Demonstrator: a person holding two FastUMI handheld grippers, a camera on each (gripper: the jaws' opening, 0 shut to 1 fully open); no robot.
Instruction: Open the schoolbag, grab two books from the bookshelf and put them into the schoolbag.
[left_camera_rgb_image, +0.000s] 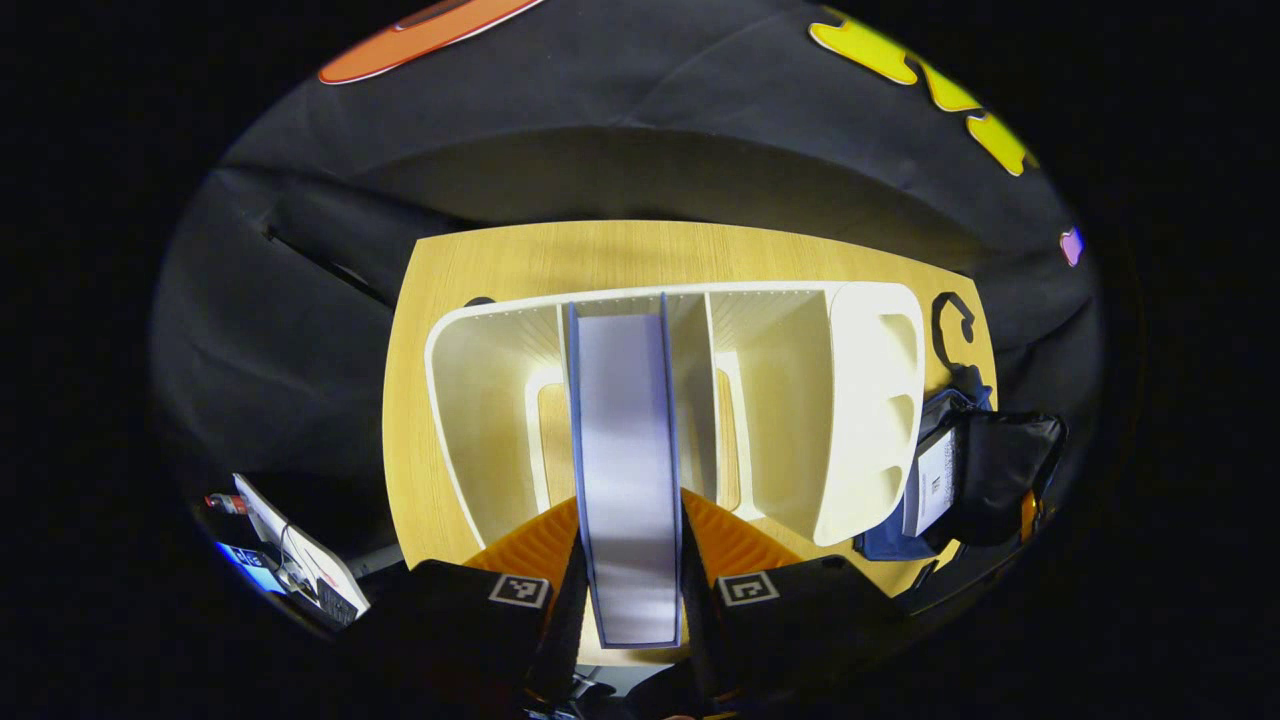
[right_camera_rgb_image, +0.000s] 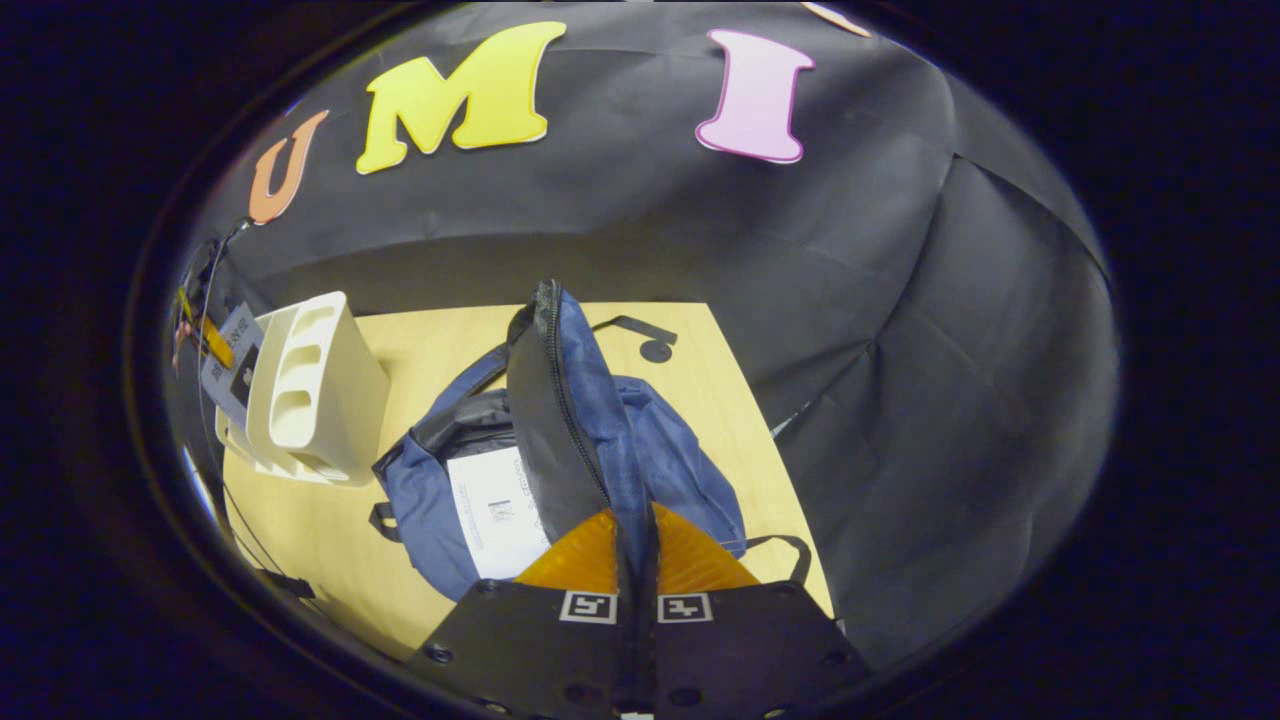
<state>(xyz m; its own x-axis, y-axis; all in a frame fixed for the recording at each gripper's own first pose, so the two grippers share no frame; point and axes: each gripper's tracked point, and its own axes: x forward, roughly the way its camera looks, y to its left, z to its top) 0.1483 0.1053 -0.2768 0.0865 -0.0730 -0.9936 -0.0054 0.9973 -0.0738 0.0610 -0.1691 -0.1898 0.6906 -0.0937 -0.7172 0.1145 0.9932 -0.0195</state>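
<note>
1. Blue-edged book (left_camera_rgb_image: 628, 470) stands clamped between my left gripper (left_camera_rgb_image: 632, 590) fingers, above the white bookshelf (left_camera_rgb_image: 800, 400) on the wooden worktop (left_camera_rgb_image: 480, 260).
2. My right gripper (right_camera_rgb_image: 636, 550) pinches the navy schoolbag's (right_camera_rgb_image: 660, 450) zippered flap, lifting it.
3. Inside lies a white book (right_camera_rgb_image: 495, 510); the bag sits near the worktop's right edge.

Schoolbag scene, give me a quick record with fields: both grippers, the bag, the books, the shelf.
left gripper: shut on blue-edged book, above the white bookshelf
right gripper: shut on the schoolbag flap, holding it up
schoolbag: blue, open, lying on the wooden table beside the bookshelf
white book: already inside the schoolbag
</note>
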